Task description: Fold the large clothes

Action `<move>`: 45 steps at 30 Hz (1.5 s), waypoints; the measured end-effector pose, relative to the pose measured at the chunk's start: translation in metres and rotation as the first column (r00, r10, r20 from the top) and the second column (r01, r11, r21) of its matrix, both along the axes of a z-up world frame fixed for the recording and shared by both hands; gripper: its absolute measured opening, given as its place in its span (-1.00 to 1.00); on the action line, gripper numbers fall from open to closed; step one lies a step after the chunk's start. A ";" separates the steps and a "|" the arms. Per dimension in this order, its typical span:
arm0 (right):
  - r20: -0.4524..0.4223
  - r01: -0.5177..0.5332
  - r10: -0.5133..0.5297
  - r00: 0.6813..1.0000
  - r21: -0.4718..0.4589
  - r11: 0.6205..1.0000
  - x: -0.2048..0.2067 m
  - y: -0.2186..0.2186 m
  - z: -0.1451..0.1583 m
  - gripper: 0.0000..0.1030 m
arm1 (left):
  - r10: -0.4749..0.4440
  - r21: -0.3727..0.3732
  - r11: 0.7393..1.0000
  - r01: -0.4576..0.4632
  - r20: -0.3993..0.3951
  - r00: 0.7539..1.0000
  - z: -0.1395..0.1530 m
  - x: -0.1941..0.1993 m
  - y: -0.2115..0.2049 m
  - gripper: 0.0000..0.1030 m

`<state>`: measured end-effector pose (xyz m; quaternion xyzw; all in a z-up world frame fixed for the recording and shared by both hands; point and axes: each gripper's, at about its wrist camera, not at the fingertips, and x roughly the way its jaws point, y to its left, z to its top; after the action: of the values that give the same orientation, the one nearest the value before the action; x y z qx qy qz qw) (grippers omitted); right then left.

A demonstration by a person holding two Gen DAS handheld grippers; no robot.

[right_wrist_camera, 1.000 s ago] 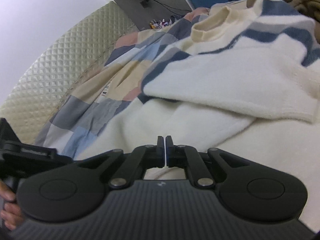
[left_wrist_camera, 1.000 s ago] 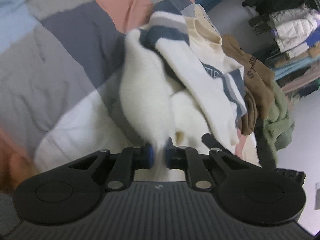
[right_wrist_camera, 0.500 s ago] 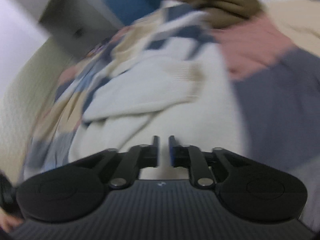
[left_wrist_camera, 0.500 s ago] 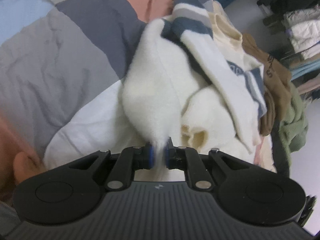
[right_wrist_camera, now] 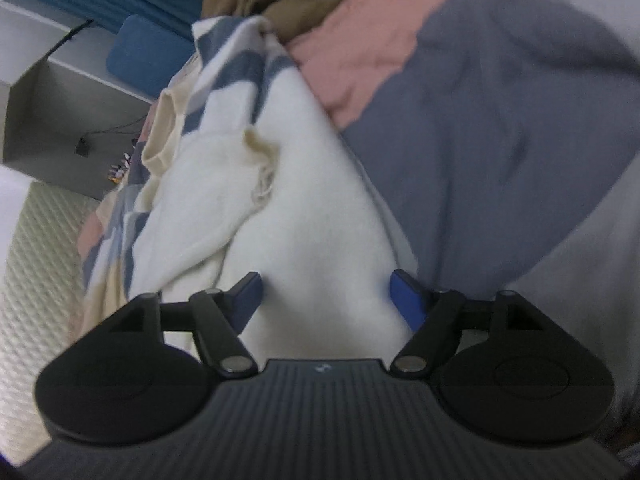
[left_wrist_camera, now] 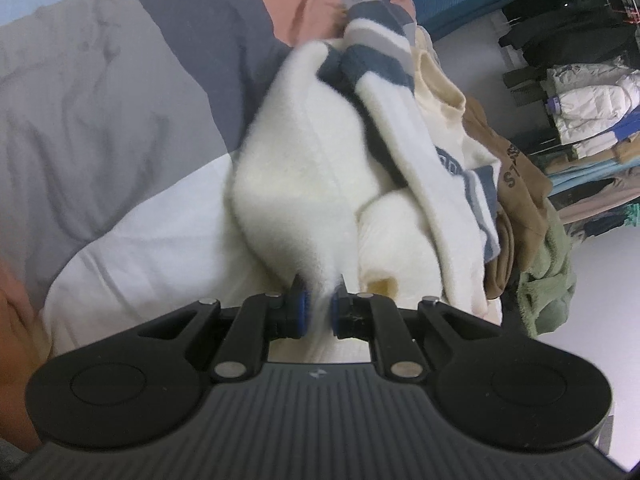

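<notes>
Left wrist | brown garment [left_wrist_camera: 516, 176] print: "ST", rest hidden | sweater [left_wrist_camera: 304, 184] lettering unreadable

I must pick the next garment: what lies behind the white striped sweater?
Behind the white striped sweater lies a crumpled brown garment, then a green one. Anything under the sweater is covered.

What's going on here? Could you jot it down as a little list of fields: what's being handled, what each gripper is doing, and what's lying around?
garment: white sweater with navy and grey stripes, bunched up
surface: patchwork bedspread
left gripper: shut on a fold of the sweater
right gripper: jaws opening, sweater edge between them, pads not pressing on it
nearby: brown garment, green garment at the bed's edge
background: hanging clothes
</notes>
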<state>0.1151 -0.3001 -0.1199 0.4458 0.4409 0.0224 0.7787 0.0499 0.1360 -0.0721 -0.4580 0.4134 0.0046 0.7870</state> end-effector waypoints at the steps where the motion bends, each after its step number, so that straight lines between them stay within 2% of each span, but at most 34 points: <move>1: -0.004 -0.008 0.008 1.000 0.011 1.000 -0.002 0.002 0.001 0.42 | 0.002 -0.007 1.000 -0.002 0.002 1.000 -0.001 0.000 0.000 -0.74; 4: -0.004 0.017 -0.017 1.000 -0.032 0.999 -0.010 -0.002 0.009 0.43 | 0.003 -0.019 1.000 -0.003 0.006 1.000 -0.002 -0.002 0.002 -0.74; 8: -0.003 0.151 -0.154 0.988 -0.180 0.972 -0.018 -0.009 0.018 0.40 | 0.006 -0.031 0.999 -0.006 0.012 1.000 -0.004 -0.005 0.005 -0.74; 9: -0.016 0.151 -0.157 0.988 -0.183 0.971 -0.016 -0.009 0.015 0.40 | 0.007 -0.032 0.999 -0.006 0.013 1.000 -0.004 -0.006 0.004 -0.74; 12: -0.077 0.076 -0.085 0.993 -0.111 0.991 -0.005 -0.003 -0.002 0.47 | 0.007 -0.040 0.999 -0.007 0.015 1.000 -0.005 -0.005 0.005 -0.74; 15: -0.077 0.051 -0.057 0.995 -0.089 0.995 -0.006 0.001 -0.002 0.47 | 0.002 -0.036 0.999 -0.001 0.020 1.000 -0.005 -0.006 0.005 -0.74; 17: -0.077 0.038 -0.039 0.996 -0.020 0.999 -0.009 -0.005 -0.001 0.47 | -0.001 -0.040 0.999 0.002 0.028 1.000 -0.005 -0.007 0.005 -0.74; 20: -0.048 0.054 -0.048 0.998 0.130 0.990 -0.020 -0.012 -0.004 0.45 | 0.005 -0.052 0.999 -0.004 0.033 0.999 -0.005 -0.009 0.007 -0.74; 24: -0.053 -0.088 0.102 0.993 0.221 0.971 -0.015 0.013 -0.007 0.47 | 0.011 -0.063 0.998 -0.009 0.036 0.999 -0.006 -0.009 0.007 -0.74; 26: -0.011 -0.113 0.120 0.993 0.273 0.956 -0.020 0.021 -0.007 0.47 | 0.013 -0.065 0.998 -0.011 0.037 0.999 -0.006 -0.010 0.008 -0.74; 29: 0.082 -0.112 0.091 0.992 0.309 0.945 -0.025 0.021 0.000 0.48 | 0.018 -0.078 0.997 -0.015 0.039 0.999 -0.009 -0.009 0.010 -0.74; 31: 0.072 -0.093 0.075 0.995 0.282 0.955 -0.022 0.021 -0.001 0.46 | 0.021 -0.094 0.995 -0.016 0.055 0.998 -0.010 -0.008 0.011 -0.74; 33: 0.019 -0.069 0.067 0.998 0.222 0.973 -0.017 0.027 -0.006 0.07 | 0.002 -0.094 0.996 0.006 0.084 0.996 -0.009 -0.003 0.009 -0.74; 34: -0.006 -0.057 0.059 0.998 0.194 0.979 -0.015 0.029 -0.009 -0.06 | -0.006 -0.091 0.996 0.015 0.090 0.996 -0.009 0.000 0.007 -0.74; 35: -0.015 -0.043 0.046 0.999 0.182 0.982 -0.013 0.030 -0.010 -0.37 | -0.007 -0.089 0.996 0.015 0.093 0.996 -0.010 0.003 0.006 -0.74; 36: -0.010 -0.026 0.028 1.000 0.187 0.982 -0.012 0.030 -0.011 -0.50 | -0.009 -0.087 0.996 0.017 0.094 0.996 -0.009 0.004 0.005 -0.74; 38: 0.038 -0.039 0.032 0.999 0.209 0.977 -0.012 0.028 -0.007 -0.58 | -0.007 -0.081 0.997 0.017 0.118 0.993 -0.004 0.001 0.005 -0.74; 40: 0.103 -0.075 0.054 0.993 0.205 0.976 -0.015 0.026 0.005 -0.62 | 0.007 -0.105 0.994 0.011 0.170 0.985 0.004 -0.007 0.009 -0.75; 43: 0.218 -0.127 0.073 0.973 0.249 0.960 -0.022 0.022 0.027 -0.69 | 0.020 -0.145 0.989 0.014 0.231 0.973 0.020 -0.019 0.016 -0.76; 45: 0.277 -0.152 0.077 0.958 0.261 0.953 -0.028 0.017 0.043 -0.71 | 0.023 -0.142 0.990 0.017 0.276 0.961 0.035 -0.027 0.020 -0.76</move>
<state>0.0873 -0.2832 -0.0764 0.5177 0.3513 0.1887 0.7570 0.0227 0.1556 -0.0367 -0.5099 0.2977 -0.0877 0.8023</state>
